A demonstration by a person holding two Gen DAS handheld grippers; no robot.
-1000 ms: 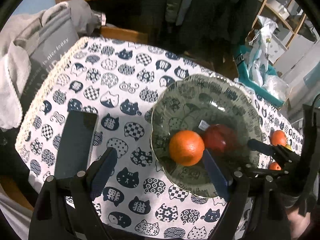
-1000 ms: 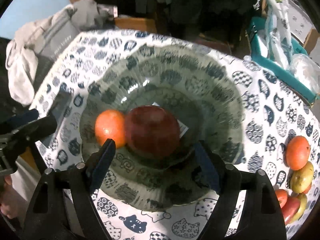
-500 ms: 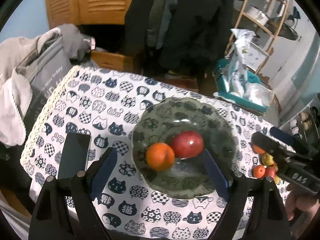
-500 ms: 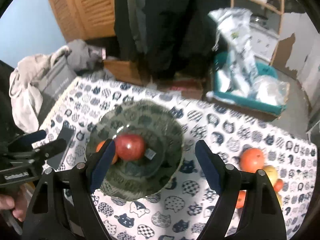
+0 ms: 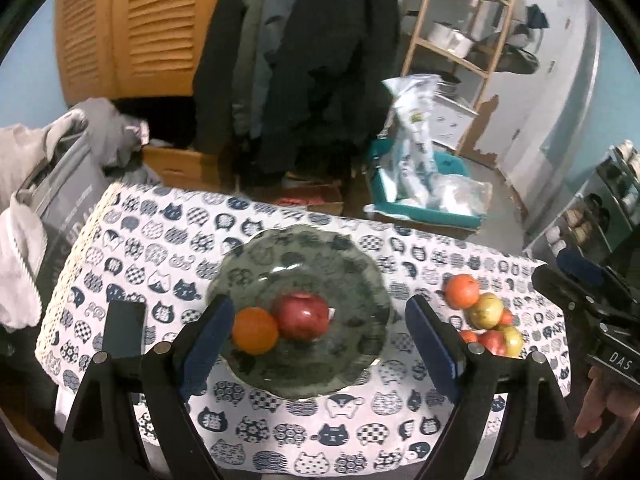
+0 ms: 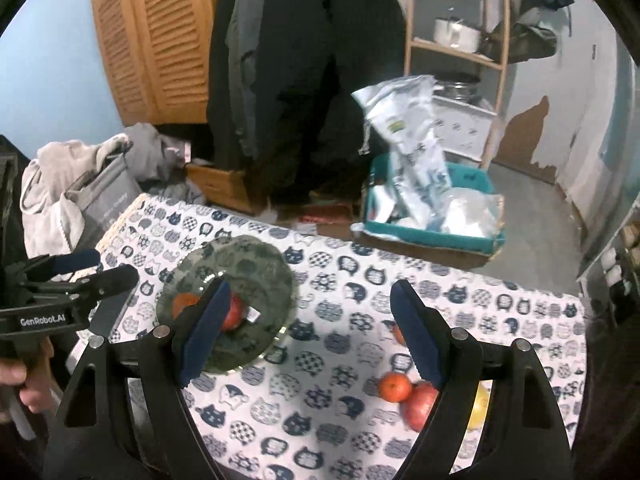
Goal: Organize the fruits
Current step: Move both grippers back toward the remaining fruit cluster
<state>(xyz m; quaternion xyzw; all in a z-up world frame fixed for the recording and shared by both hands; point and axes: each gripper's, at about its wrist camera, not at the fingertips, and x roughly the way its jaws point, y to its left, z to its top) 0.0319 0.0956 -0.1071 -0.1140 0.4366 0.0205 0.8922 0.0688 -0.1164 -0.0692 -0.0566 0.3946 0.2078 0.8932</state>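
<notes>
The scalloped dark glass plate (image 5: 360, 280) is taken as landmark; it rests on the desk (image 5: 280, 432), which is covered by a white cloth printed with navy cats. Two fruits are seen on the plate, touching: a round orange (image 5: 255, 330) toward its near-left part and a dark red apple (image 5: 303, 316) just right of it.

The loose fruit pile (image 5: 486, 320) is noted on the cloth right of the plate, clear of its rim: a larger orange fruit at the far end, yellow-green and red ones nearer, packed against each other. No clear long axis to any piece; all roundish. In the right wrist view the same pile (image 6: 416, 394) lies low and right, partly hidden behind the right-hand finger.

The left gripper (image 5: 316, 344) is held wide and empty above the desk, the plate framed between its fingers. The right gripper (image 6: 308, 334) is likewise spread wide with nothing between the pads, over bare cloth between plate and pile.

Judgement: the pile lies on the right gripper's side, down and to the right of it; that hand is nearer. A black phone (image 5: 123, 327) lies left of the plate, out of the way.
</notes>
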